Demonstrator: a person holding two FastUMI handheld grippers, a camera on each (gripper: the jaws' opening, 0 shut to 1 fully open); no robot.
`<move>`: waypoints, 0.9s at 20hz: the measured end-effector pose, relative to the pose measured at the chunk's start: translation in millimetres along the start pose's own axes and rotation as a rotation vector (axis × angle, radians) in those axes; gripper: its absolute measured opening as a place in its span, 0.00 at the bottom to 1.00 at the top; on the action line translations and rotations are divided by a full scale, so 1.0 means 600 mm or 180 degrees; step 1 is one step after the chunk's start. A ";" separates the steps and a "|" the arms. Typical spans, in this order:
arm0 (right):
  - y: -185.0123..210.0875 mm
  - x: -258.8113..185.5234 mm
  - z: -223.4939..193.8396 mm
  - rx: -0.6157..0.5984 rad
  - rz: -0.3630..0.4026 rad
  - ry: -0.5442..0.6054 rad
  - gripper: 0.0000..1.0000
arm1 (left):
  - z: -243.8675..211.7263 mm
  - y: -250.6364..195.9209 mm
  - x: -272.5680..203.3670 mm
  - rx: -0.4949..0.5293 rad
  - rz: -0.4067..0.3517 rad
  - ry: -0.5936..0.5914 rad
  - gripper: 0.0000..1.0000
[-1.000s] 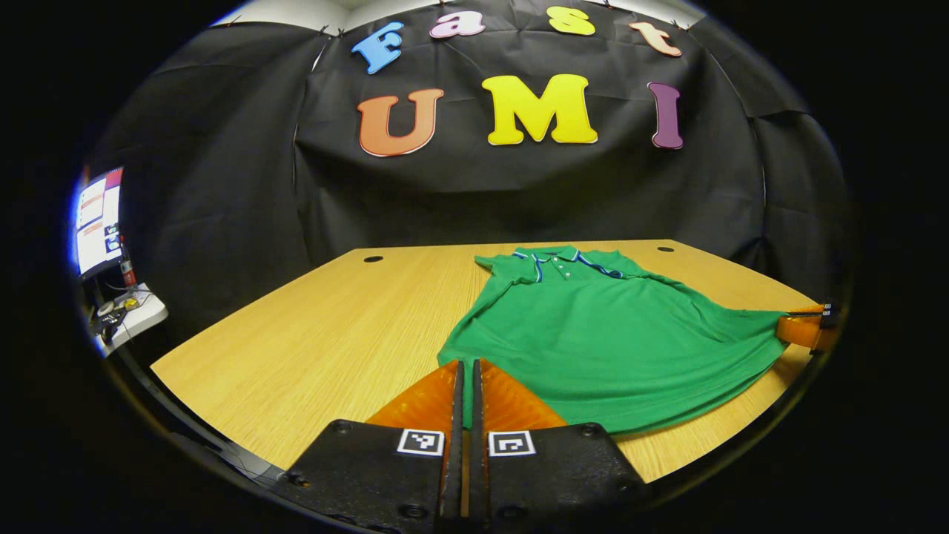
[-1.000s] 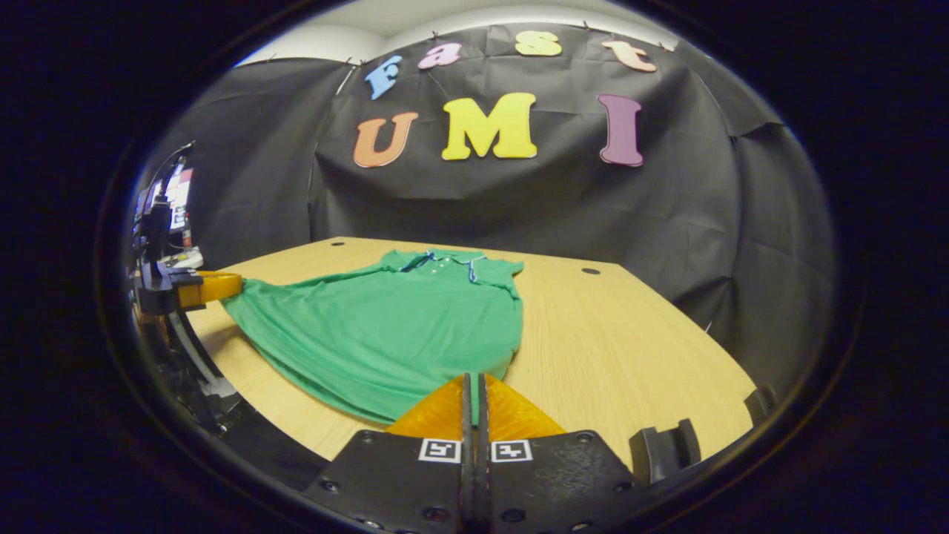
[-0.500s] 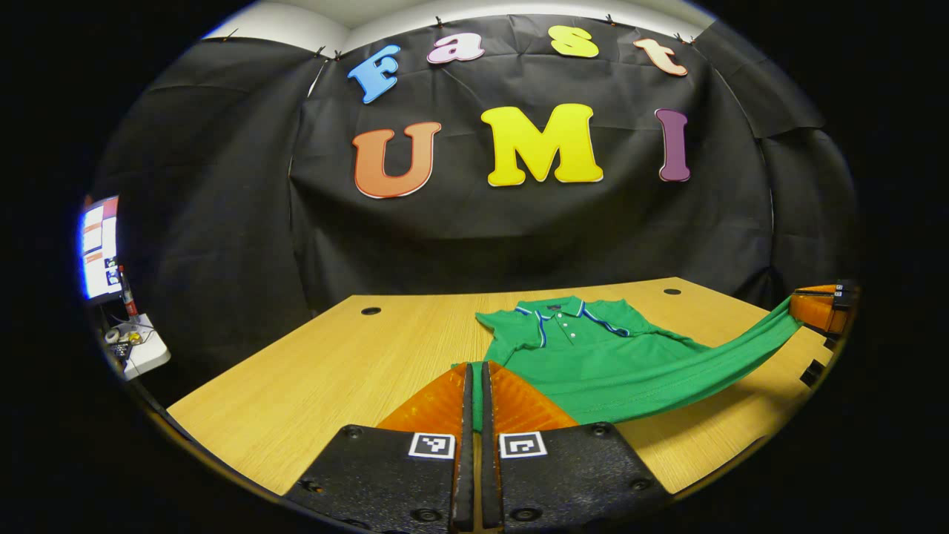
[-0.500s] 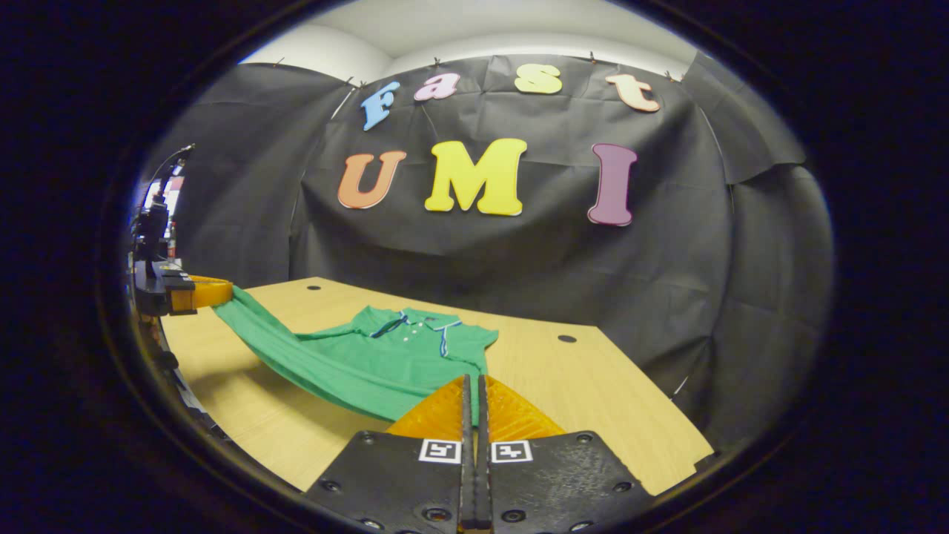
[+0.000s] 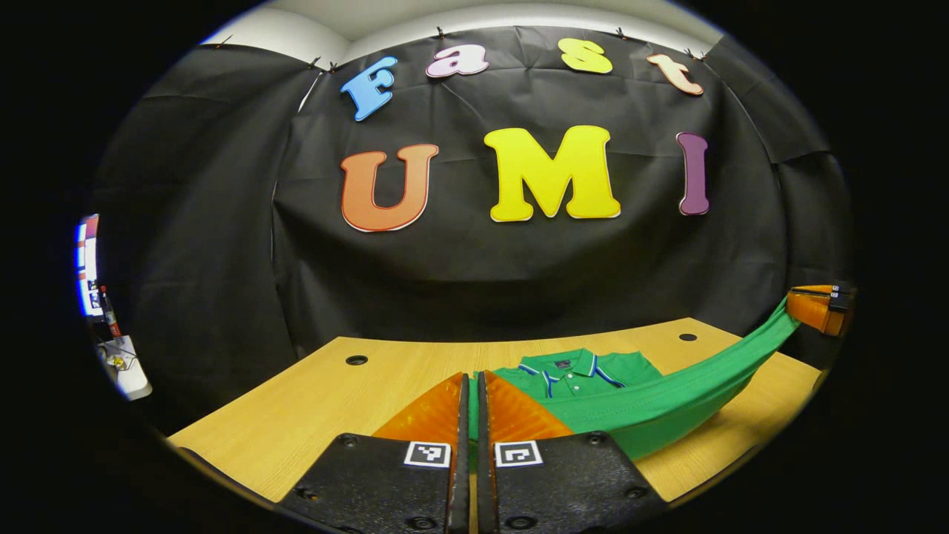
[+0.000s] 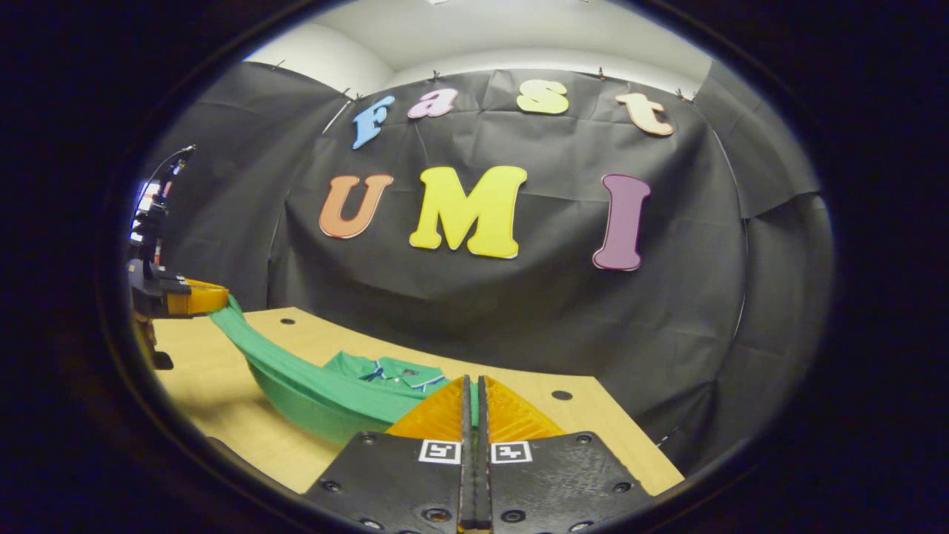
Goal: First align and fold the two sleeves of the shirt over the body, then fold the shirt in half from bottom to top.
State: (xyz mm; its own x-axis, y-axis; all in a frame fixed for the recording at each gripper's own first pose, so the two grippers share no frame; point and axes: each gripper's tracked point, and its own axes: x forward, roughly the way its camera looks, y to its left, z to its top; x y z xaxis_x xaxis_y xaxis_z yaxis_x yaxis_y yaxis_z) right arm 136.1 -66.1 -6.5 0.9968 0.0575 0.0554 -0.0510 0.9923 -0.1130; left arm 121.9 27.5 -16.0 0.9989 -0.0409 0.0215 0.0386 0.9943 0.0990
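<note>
A green polo shirt (image 5: pixel 593 378) with a striped collar lies on the wooden table (image 5: pixel 326 400), its sleeves folded in. Its bottom hem (image 5: pixel 689 393) hangs in the air as a sagging band between the two grippers. My left gripper (image 5: pixel 470 386) is shut on the hem's left corner. In the left gripper view my right gripper (image 5: pixel 815 308) holds the other corner at the far right. In the right gripper view my right gripper (image 6: pixel 471 389) is shut on the hem (image 6: pixel 311 386) of the shirt (image 6: pixel 385 368), and my left gripper (image 6: pixel 189 299) holds it at the far left.
The table (image 6: pixel 593 423) has small cable holes (image 5: pixel 356 360) near its back corners. A lit screen and some gear (image 5: pixel 93 267) stand off the table's left side. Black cloth walls the booth behind.
Both grippers have risen and moved forward toward the collar, lifting the hem off the table. The shirt's lower half now hangs as a band above the upper half.
</note>
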 end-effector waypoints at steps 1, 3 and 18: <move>0.003 0.028 0.005 -0.0010 0.0007 0.0007 0.00 | 0.008 0.002 0.027 0.0020 0.0019 -0.0021 0.10; 0.007 0.097 0.010 -0.0049 0.0017 0.0019 0.00 | 0.023 0.003 0.086 0.0029 0.0004 -0.0070 0.09; -0.021 0.568 -0.098 0.0407 -0.0566 0.0526 0.00 | -0.075 -0.013 0.519 -0.0184 -0.0128 0.0359 0.10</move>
State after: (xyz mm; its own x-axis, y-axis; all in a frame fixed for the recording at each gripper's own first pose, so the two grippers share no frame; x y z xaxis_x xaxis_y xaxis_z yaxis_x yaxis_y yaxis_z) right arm 480.4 -65.4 -44.7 0.9868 -0.1270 -0.1008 0.1287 0.9916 0.0108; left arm 433.8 11.6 -55.0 0.9929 -0.0727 -0.0937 0.0768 0.9963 0.0399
